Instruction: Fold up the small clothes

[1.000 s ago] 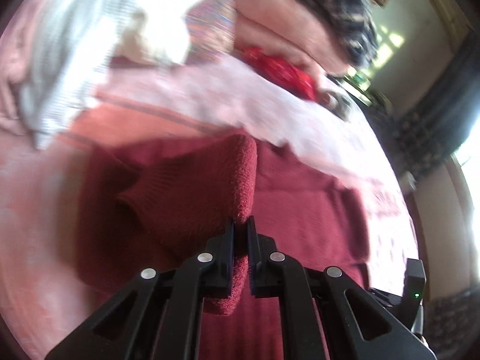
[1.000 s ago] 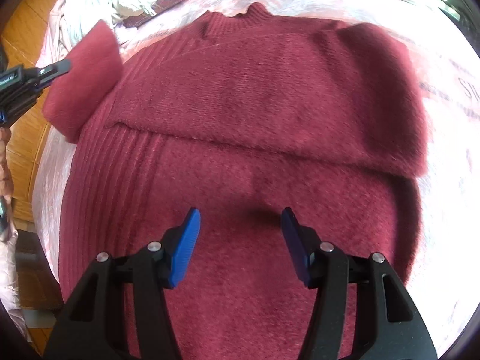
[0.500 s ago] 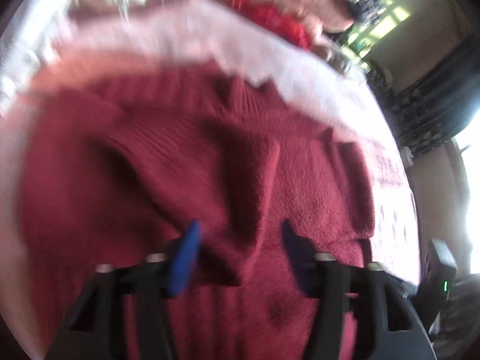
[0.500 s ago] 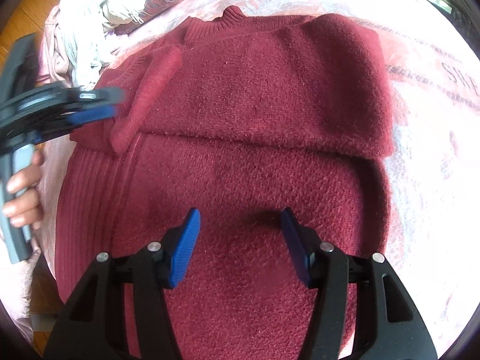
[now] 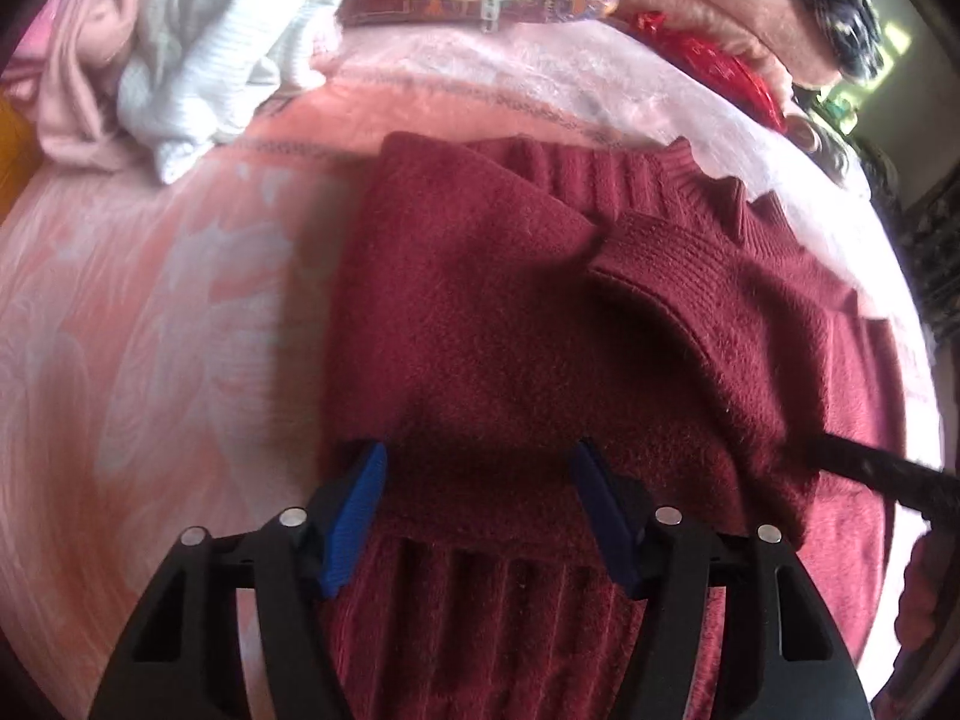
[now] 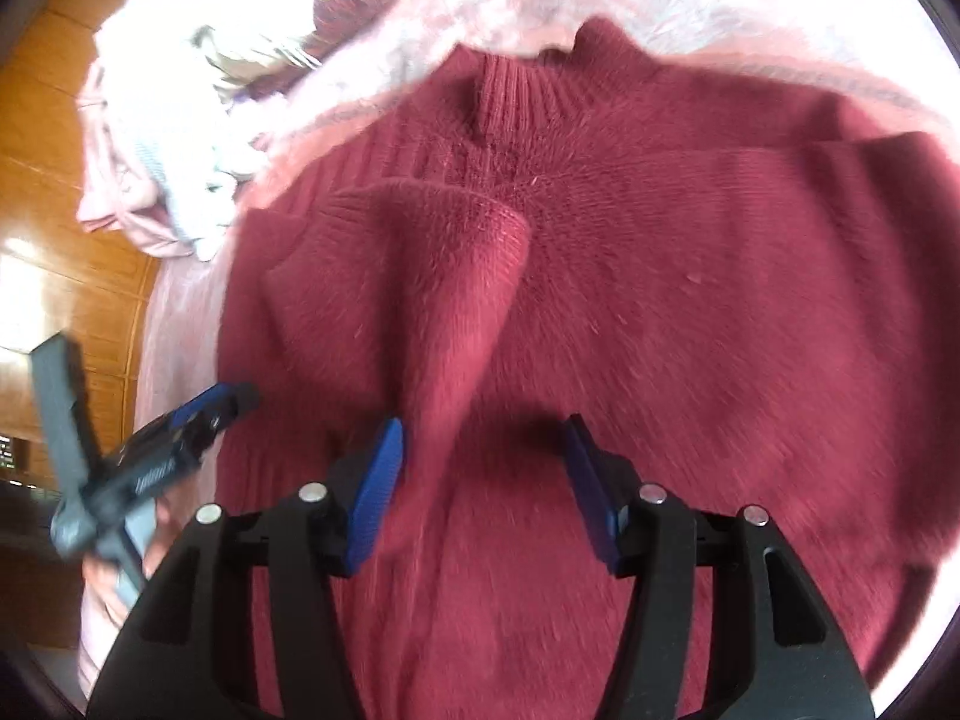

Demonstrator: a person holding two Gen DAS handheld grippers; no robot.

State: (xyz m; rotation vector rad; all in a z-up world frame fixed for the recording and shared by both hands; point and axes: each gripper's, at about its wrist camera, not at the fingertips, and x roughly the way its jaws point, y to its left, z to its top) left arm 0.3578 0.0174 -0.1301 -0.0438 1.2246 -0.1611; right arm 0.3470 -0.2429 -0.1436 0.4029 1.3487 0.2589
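No legible text. Pale lettering on the left tool (image 6: 180,438) body in the right wrist view is too blurred to read.

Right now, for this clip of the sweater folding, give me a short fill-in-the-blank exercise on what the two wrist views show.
1. The sweater lying on the pink bedspread is dark ____ in colour.
2. The left hand-held gripper has its jaws ____.
3. The right hand-held gripper holds ____.
4. The pads on its fingers are ____ in colour.

Missing words: red; open; nothing; blue
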